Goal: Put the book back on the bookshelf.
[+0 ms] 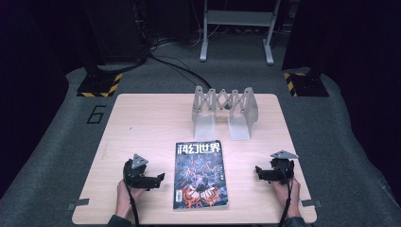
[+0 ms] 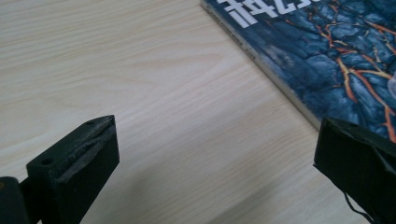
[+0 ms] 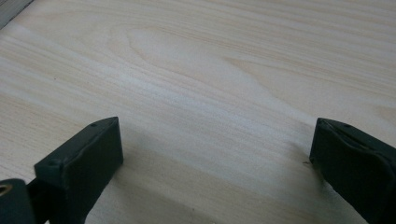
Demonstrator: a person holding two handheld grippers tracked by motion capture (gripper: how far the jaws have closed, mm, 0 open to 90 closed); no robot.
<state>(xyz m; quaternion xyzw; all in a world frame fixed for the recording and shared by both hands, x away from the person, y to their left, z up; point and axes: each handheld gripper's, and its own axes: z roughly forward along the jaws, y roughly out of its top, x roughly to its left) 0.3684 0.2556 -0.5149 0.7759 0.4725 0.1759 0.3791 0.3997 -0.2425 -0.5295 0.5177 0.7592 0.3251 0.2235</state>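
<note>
We see a magazine (image 1: 201, 175) flat on the bench (image 1: 142, 123) between our left hand-held gripper (image 1: 158, 179) and right hand-held gripper (image 1: 259, 172), both wide open, empty.

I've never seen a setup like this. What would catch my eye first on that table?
Most likely the magazine, lying flat at the near middle of the wooden table, its dark blue cover veined with orange. Behind it, toward the far edge, stands a grey metal folding book rack. On either side of the magazine a hand holds a black tool: the left gripper and the right gripper, both with jaws open and holding nothing.
</note>
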